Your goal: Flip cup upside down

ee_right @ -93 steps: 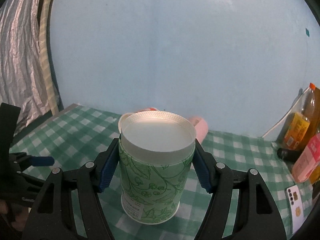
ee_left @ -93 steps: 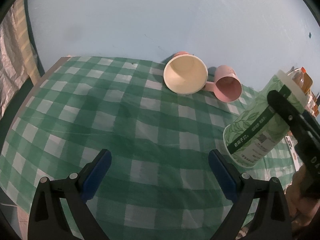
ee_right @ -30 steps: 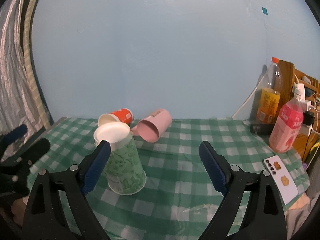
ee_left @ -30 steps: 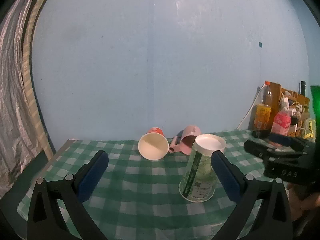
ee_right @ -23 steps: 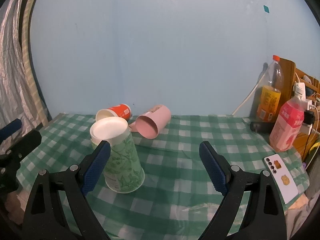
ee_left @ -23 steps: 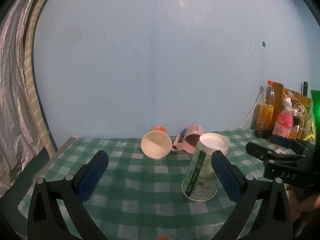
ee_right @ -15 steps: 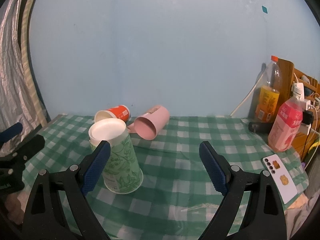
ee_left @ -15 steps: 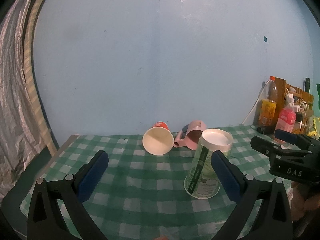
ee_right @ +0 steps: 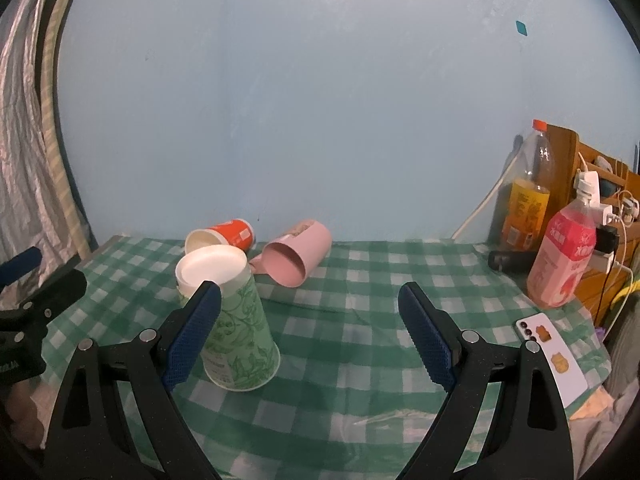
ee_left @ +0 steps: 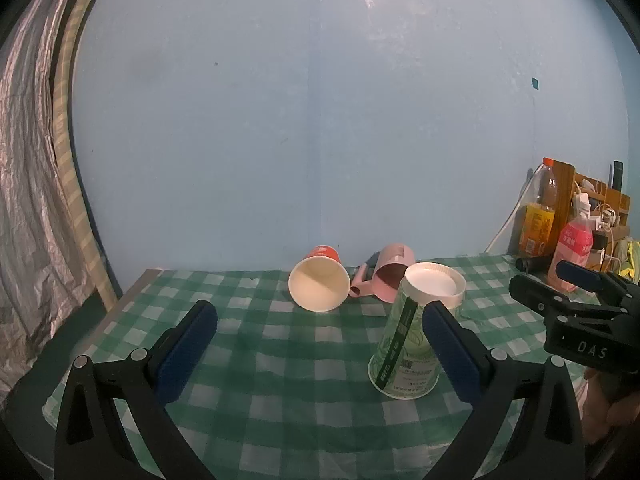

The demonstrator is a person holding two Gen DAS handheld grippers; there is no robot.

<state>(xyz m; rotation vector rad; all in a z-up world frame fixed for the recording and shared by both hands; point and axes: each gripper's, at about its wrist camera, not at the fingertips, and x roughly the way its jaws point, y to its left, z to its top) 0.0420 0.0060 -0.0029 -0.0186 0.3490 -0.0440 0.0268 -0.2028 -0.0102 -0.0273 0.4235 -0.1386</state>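
Note:
A green leaf-patterned paper cup (ee_left: 404, 336) (ee_right: 236, 328) stands upside down on the green checked tablecloth (ee_left: 280, 360), white base up. My left gripper (ee_left: 320, 340) is open and empty, the cup just inside its right finger. My right gripper (ee_right: 310, 328) is open and empty, the cup behind its left finger. The right gripper also shows in the left wrist view (ee_left: 576, 312) at the right, and the left gripper in the right wrist view (ee_right: 36, 296) at the left.
An orange paper cup (ee_left: 318, 284) (ee_right: 222, 236) and a pink mug (ee_left: 390, 276) (ee_right: 298, 254) lie on their sides at the back. Bottles (ee_right: 560, 260), a wooden rack and cables stand at the right. A phone (ee_right: 554, 356) lies near the right edge.
The right gripper let go of the green cup, which now stands upside down on the cloth. Both grippers pulled back from it and are now nearly still.

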